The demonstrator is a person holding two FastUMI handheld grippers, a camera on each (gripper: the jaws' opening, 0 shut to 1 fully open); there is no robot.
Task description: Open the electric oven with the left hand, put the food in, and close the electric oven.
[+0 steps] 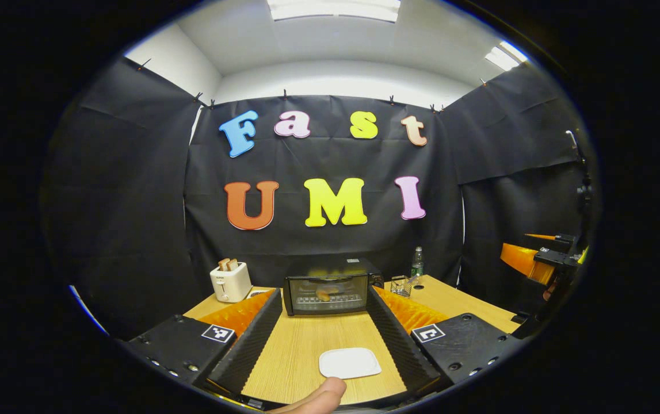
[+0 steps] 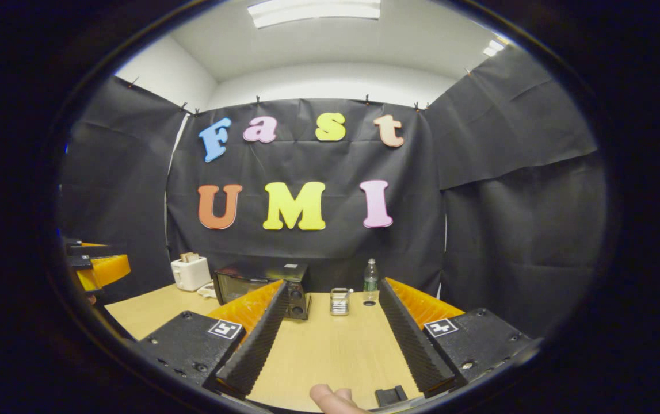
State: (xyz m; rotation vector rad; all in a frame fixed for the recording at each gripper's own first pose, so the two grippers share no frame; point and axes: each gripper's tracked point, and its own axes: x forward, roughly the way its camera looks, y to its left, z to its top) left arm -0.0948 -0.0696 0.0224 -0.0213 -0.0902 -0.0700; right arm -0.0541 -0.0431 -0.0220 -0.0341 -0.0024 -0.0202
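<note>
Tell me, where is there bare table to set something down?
Bare wood lies between the white plate and the oven, and before the wire basket and bottle. The back edge, toaster included, is crowded.

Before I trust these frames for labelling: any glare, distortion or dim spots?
Left gripper view: ceiling light reflects on the oven top and door glass, though food shows inside; fisheye bends the walls. Right gripper view: same bending, oven dim and partly hidden behind the right gripper.
</note>
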